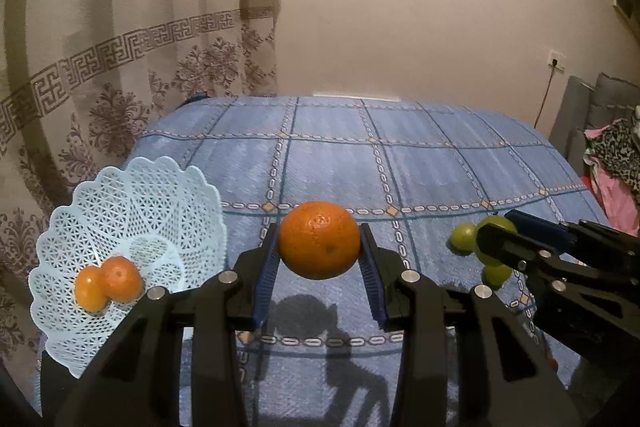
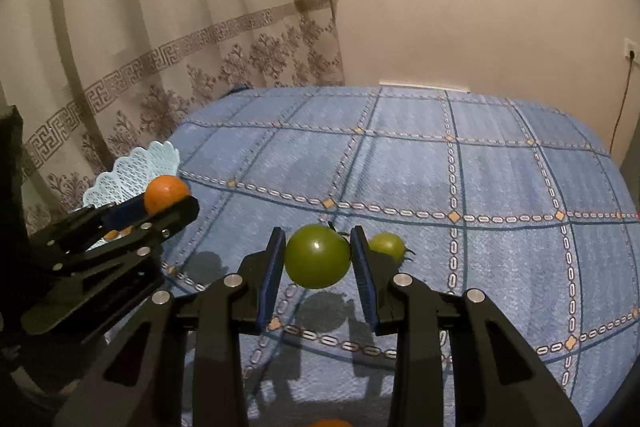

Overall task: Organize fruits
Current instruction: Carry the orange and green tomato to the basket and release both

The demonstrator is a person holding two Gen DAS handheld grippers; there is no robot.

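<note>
Orange [image 1: 319, 239]: round, dimpled skin, clamped between the blue pads of the left gripper [image 1: 320, 259], raised above the blue checked cloth. Two smaller oranges [image 1: 108, 283] lie touching inside the pale blue lattice basket [image 1: 132, 187] at left. Green tomato [image 2: 317, 255]: smooth, glossy, clamped in the right gripper [image 2: 318, 267]. A smaller green tomato [image 2: 387, 245] lies on the cloth just right of it.
</note>
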